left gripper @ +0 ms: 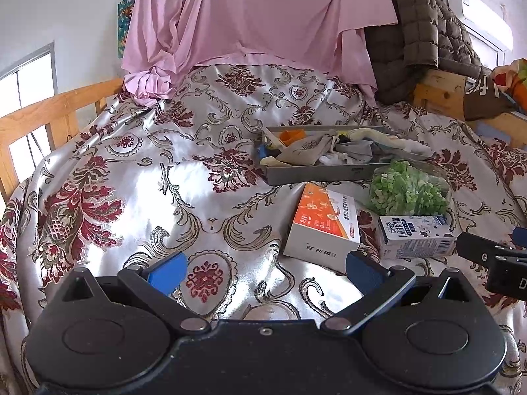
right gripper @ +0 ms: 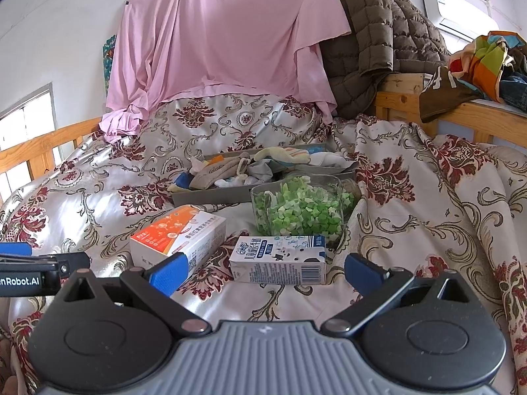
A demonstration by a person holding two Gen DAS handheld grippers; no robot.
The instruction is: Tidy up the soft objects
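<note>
Both handheld grippers hover low over the floral satin bedspread (left gripper: 98, 177), side by side. The left gripper (left gripper: 265, 271) has its blue-padded fingers spread wide and grips nothing; the right gripper (right gripper: 263, 271) is equally wide apart and empty, with the milk carton (right gripper: 278, 260) lying just ahead of its gap.

The soft objects, a heap of socks and small cloth pouches (right gripper: 243, 168), lie piled in the grey tray (left gripper: 316, 171). In front of the tray stand three hard items: the orange-and-white box (left gripper: 321, 223), the carton, and a clear jar of green paper stars (right gripper: 303, 210), which touches the tray's near wall.

The heap is loose rather than sorted, which fits either items freshly gathered or a pile awaiting separation. For any pick from the tray, judged good practice is to approach over the jar, pinch a single fabric fold, and lift straight up so neighbouring pieces do not drag out.
</note>
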